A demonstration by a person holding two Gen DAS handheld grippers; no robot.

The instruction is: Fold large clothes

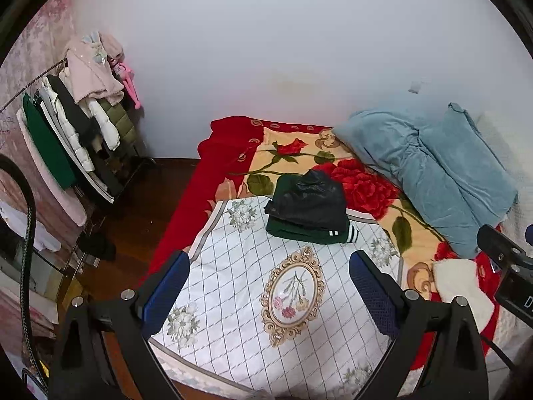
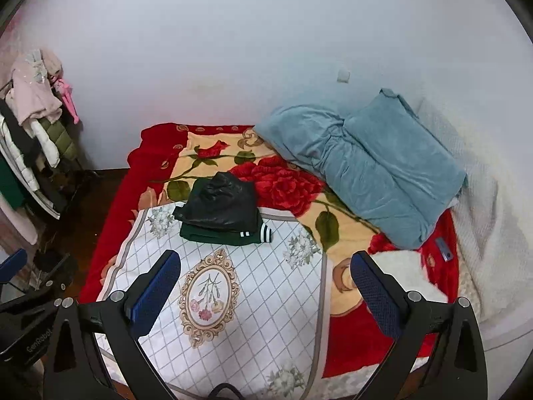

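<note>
A folded black garment (image 1: pixel 308 198) lies on a folded dark green garment with white stripes (image 1: pixel 313 231) at the far edge of a white checked floral cloth (image 1: pixel 233 300) spread on the bed. The stack also shows in the right wrist view, black (image 2: pixel 220 203) on green (image 2: pixel 226 235), on the cloth (image 2: pixel 253 300). My left gripper (image 1: pixel 269 286) is open and empty above the cloth, short of the stack. My right gripper (image 2: pixel 266 286) is open and empty above the cloth's right edge. A white fluffy garment (image 2: pixel 403 276) lies right of the cloth, also seen in the left wrist view (image 1: pixel 459 283).
A red rose blanket (image 1: pixel 299 153) covers the bed. Blue pillows (image 2: pixel 369 163) lie at the back right. A clothes rack (image 1: pixel 76 116) with several hanging garments stands at the left by the wall, over dark wooden floor (image 1: pixel 133 216). A small blue device (image 2: pixel 443 248) lies on the blanket.
</note>
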